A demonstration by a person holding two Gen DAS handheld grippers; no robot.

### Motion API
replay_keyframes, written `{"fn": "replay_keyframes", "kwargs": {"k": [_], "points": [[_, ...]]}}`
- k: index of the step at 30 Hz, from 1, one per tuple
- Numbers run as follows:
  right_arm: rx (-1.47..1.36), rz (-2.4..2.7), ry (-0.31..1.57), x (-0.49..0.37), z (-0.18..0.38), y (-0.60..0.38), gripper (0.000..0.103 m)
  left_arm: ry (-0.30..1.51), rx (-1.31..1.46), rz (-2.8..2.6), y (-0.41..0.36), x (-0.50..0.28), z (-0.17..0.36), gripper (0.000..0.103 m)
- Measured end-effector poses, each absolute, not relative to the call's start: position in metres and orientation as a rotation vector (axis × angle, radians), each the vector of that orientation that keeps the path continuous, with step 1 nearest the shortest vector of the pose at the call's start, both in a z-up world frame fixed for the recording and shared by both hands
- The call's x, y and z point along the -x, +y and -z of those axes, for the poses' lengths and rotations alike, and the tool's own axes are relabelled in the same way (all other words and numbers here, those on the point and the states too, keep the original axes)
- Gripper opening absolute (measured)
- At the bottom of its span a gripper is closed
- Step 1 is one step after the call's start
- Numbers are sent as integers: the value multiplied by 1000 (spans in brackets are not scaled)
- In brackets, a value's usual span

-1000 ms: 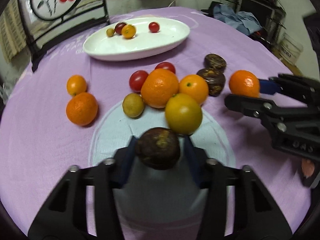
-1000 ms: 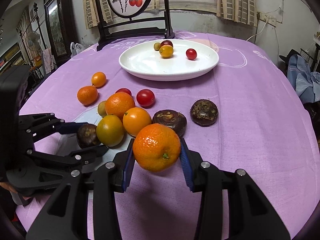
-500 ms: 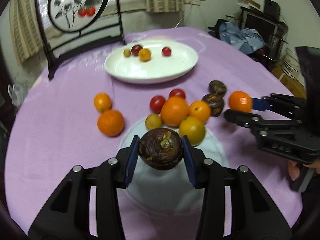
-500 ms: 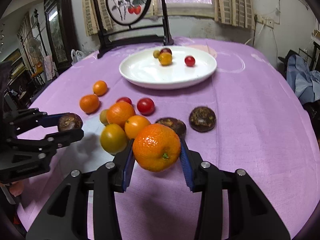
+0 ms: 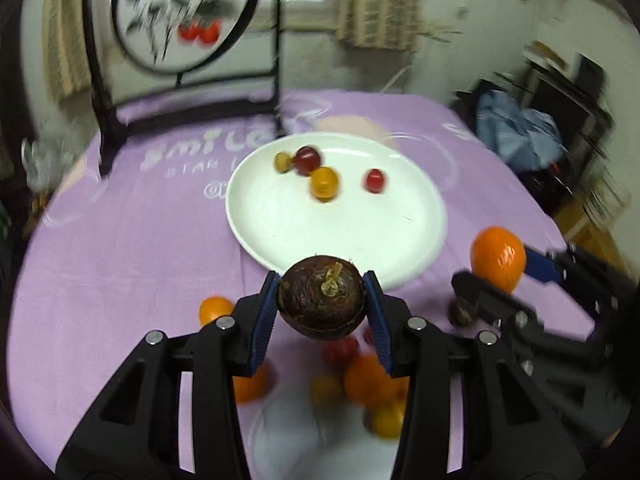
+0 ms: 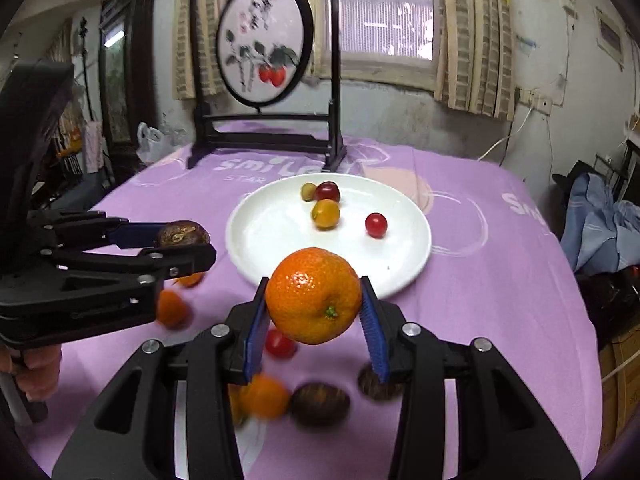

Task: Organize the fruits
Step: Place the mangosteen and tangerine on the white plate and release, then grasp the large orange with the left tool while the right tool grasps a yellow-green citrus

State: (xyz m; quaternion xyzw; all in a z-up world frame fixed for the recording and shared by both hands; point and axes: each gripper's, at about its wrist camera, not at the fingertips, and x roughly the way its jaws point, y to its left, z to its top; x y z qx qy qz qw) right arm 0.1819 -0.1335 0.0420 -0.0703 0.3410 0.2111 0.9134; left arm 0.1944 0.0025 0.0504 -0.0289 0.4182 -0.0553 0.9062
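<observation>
You hold two fruits in the air, both just short of the near rim of the white plate. Your left gripper is clenched on a dark brown, rough-skinned round fruit, stem scar facing the camera. Your right gripper is clenched on an orange, green stem spot toward you. Each fruit sits between the blue pads, pinched at its widest part, with the jaws only as far apart as the fruit is wide.

The plate rests on a counter covered with a purple cloth. Four small fruits already lie toward its far side: a yellow-orange one, a red cherry tomato, a dark red one and a small olive-coloured one. More oranges, tomatoes and two dark fruits lie blurred on the cloth below the grippers.

What could go wrong: both fruits are round and held only at two points, so one may slip or roll out if you tilt or loosen early. Released from height, either could roll across the plate, knock the small fruits, or go over the rim. The two grippers are close side by side and may collide over the plate.
</observation>
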Motion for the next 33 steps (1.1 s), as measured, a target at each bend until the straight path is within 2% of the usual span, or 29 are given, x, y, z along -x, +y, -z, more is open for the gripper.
{"fn": "replay_keyframes", "kwargs": {"k": [3, 7, 9, 10, 11, 14, 18, 20, 22, 33], "points": [[174, -389, 795, -225, -21, -127, 43, 942, 138, 60, 13, -232, -34, 43], [162, -377, 855, -256, 0, -128, 43, 962, 85, 31, 9, -261, -19, 43], [147, -376, 862, -263, 4, -130, 45, 981, 116, 36, 12, -269, -13, 51], [131, -367, 846, -263, 4, -133, 53, 979, 136, 26, 13, -272, -11, 61], [109, -348, 809, -261, 0, -137, 62, 970, 141, 6, 14, -271, -11, 63], [50, -361, 754, -252, -10, -147, 62, 947, 147, 8, 17, -265, -16, 75], [10, -375, 744, -233, -21, -159, 62, 901, 135, -23, 25, -242, -28, 80], [8, -385, 744, -221, -24, -162, 62, 882, 130, -32, 28, -228, -33, 88], [36, -386, 736, -202, -26, -164, 62, 853, 112, -45, 31, -208, -37, 92], [197, -434, 795, -120, -8, -154, 62, 878, 34, -73, 42, -130, -19, 94]]}}
